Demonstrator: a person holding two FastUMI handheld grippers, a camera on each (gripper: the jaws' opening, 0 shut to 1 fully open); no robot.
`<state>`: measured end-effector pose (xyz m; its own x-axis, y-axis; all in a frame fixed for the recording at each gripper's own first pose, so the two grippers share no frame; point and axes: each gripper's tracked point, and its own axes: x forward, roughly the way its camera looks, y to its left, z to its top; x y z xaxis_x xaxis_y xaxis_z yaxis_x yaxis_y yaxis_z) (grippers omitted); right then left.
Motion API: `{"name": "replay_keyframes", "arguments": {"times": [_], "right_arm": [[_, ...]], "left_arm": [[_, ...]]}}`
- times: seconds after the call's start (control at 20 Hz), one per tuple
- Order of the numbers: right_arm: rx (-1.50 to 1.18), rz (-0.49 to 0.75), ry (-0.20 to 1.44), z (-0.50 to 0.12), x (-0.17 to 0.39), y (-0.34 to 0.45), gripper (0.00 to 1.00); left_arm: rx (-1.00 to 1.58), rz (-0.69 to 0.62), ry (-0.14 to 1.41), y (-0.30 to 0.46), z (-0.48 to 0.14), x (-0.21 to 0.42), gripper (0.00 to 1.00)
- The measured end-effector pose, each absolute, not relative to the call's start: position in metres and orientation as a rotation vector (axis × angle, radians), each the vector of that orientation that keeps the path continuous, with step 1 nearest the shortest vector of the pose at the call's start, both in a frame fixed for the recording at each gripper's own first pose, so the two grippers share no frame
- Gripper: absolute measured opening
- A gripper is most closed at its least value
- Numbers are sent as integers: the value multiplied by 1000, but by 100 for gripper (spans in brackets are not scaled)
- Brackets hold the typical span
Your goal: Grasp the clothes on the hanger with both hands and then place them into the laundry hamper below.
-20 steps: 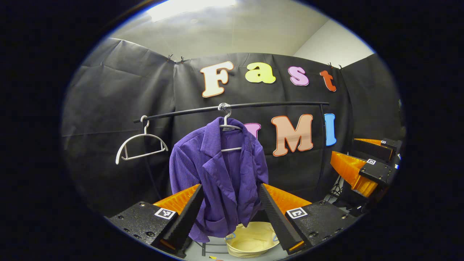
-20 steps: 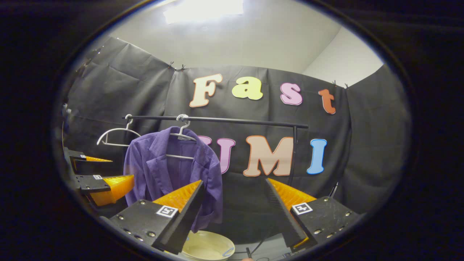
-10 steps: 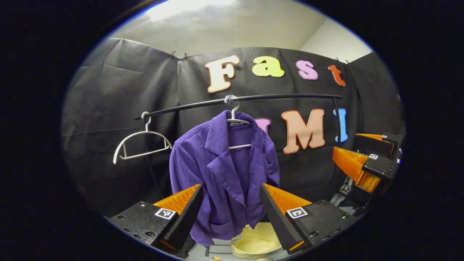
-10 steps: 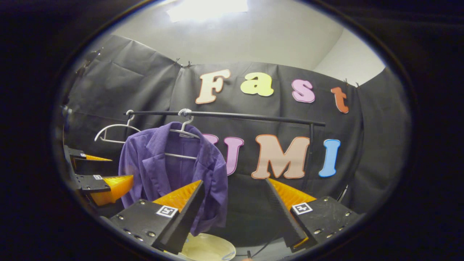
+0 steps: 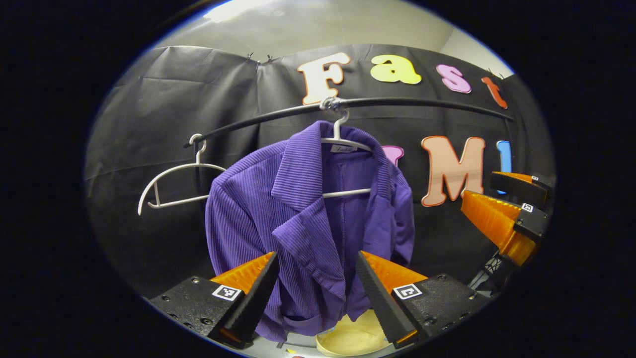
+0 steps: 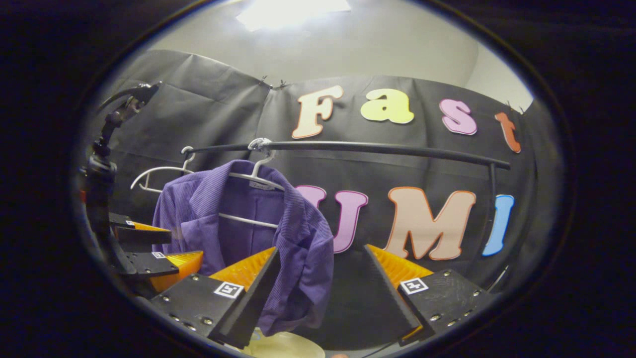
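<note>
Left gripper view: left hand-held gripper (image 5: 315,288) spread wide, purple jacket (image 5: 303,223) framed between its fingers, hanging on a white hanger (image 5: 343,144) from the black rail (image 5: 397,103); cream laundry hamper (image 5: 350,338) sits below, right hand-held gripper (image 5: 502,209) off to the side. Right gripper view: right hand-held gripper (image 6: 318,293) spread too, touching nothing; jacket (image 6: 238,223) hangs left of centre, an empty hanger (image 6: 159,174) beside it.

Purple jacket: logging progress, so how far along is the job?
Nothing is finished. The purple jacket hangs on its hanger. Both tongs, left and right, are open near it, gripping nothing. Left: grasp it, lift it off, drop it into the hamper below.
</note>
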<state>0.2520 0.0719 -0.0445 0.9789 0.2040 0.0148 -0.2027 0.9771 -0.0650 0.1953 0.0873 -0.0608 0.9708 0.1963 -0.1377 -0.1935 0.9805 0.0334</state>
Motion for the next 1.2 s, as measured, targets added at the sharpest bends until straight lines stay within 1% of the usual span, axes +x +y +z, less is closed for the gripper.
{"name": "replay_keyframes", "arguments": {"times": [0.1, 0.2, 0.25, 0.35, 0.5, 0.55, 0.6, 0.65, 0.7, 0.75, 0.8, 1.0, 1.05, 1.15, 1.2], "right_arm": [[-65, 251, -25, -46, 273, 76, 98], [-67, 290, -32, -47, 290, 79, 98], [-66, 306, -32, -48, 295, 81, 98], [-59, 334, -29, -51, 306, 83, 99], [-49, 375, -29, -55, 322, 93, 99], [-47, 388, -30, -55, 324, 95, 99], [-46, 399, -31, -56, 326, 96, 94], [-44, 409, -35, -56, 328, 99, 98], [-42, 418, -37, -57, 329, 102, 99], [-39, 425, -36, -57, 332, 104, 94], [-34, 432, -35, -60, 334, 106, 99], [-20, 455, -26, -65, 340, 117, 99], [-18, 456, -21, -67, 342, 120, 99], [-10, 455, 0, -75, 348, 126, 99], [-5, 457, 13, -80, 349, 130, 94]], "left_arm": [[1, 243, 142, 90, -64, 211, 95], [2, 288, 144, 96, -67, 224, 94], [4, 314, 145, 100, -68, 228, 95], [2, 357, 148, 104, -72, 235, 95], [24, 408, 144, 114, -78, 245, 95], [34, 407, 142, 115, -78, 249, 95], [41, 403, 144, 114, -80, 250, 93], [45, 401, 147, 115, -82, 251, 86], [47, 391, 149, 113, -82, 252, 82], [49, 380, 150, 110, -81, 253, 71], [52, 371, 153, 110, -82, 255, 59], [85, 390, 162, 116, -81, 249, 13], [83, 390, 167, 115, -79, 248, 5], [79, 387, 169, 116, -76, 244, 0], [83, 382, 172, 116, -75, 242, 1]]}}
